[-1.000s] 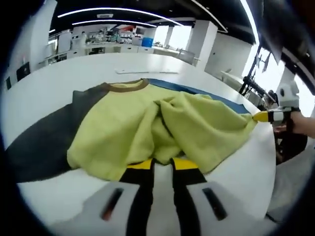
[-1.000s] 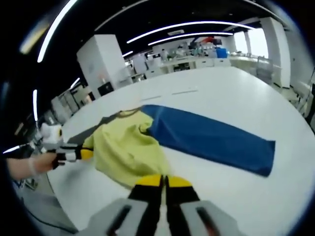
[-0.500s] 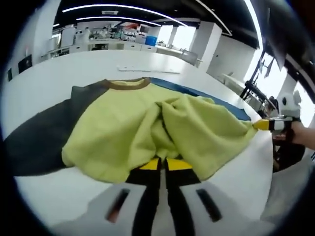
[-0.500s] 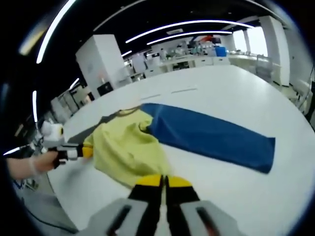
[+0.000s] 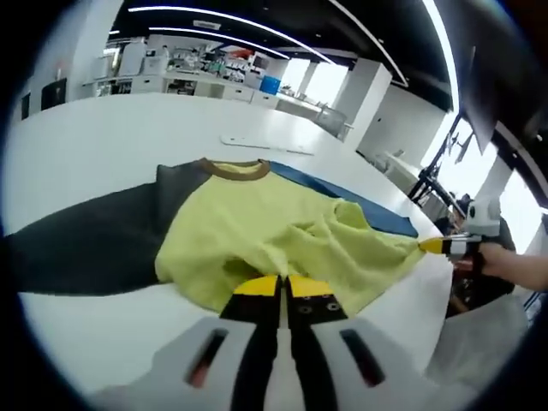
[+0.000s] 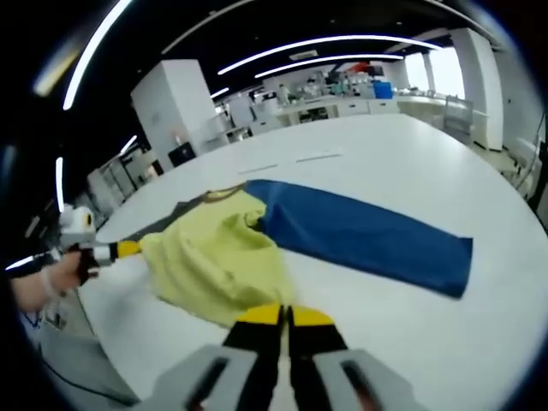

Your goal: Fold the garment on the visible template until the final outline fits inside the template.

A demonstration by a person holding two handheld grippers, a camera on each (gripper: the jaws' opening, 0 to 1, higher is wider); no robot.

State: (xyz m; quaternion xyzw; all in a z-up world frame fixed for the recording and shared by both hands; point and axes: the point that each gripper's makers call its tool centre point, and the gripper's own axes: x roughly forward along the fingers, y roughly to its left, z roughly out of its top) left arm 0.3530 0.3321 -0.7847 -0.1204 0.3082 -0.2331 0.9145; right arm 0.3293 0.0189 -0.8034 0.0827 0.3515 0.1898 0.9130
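The left gripper (image 5: 282, 291) and the right gripper (image 6: 284, 318) each pinch one end of the lower hem of the garment, a soft fleece sweatshirt (image 5: 282, 231) with a yellow-green body, so that the hem can be carried together toward the collar and the body folded in half. In both views the yellow-tipped fingers stand closed, with the yellow cloth starting right at their tips; the cloth bunches and rises between the two held points, which I judge to mean both are gripping it.

In the left gripper view the right gripper comes in from the right, held by a hand (image 5: 505, 267), with its yellow tip on the far corner of the hem. In the right gripper view the left gripper comes in from the left, near the edge of the cloth.

The sweatshirt lies on a wide white surface (image 6: 411, 163). It has a brown ribbed collar (image 5: 233, 169), a dark grey sleeve (image 5: 86, 248) stretched to one side and a blue sleeve (image 6: 368, 240) stretched flat to the other side. The sleeves are not yet folded in. I cannot make out a template outline under the garment.
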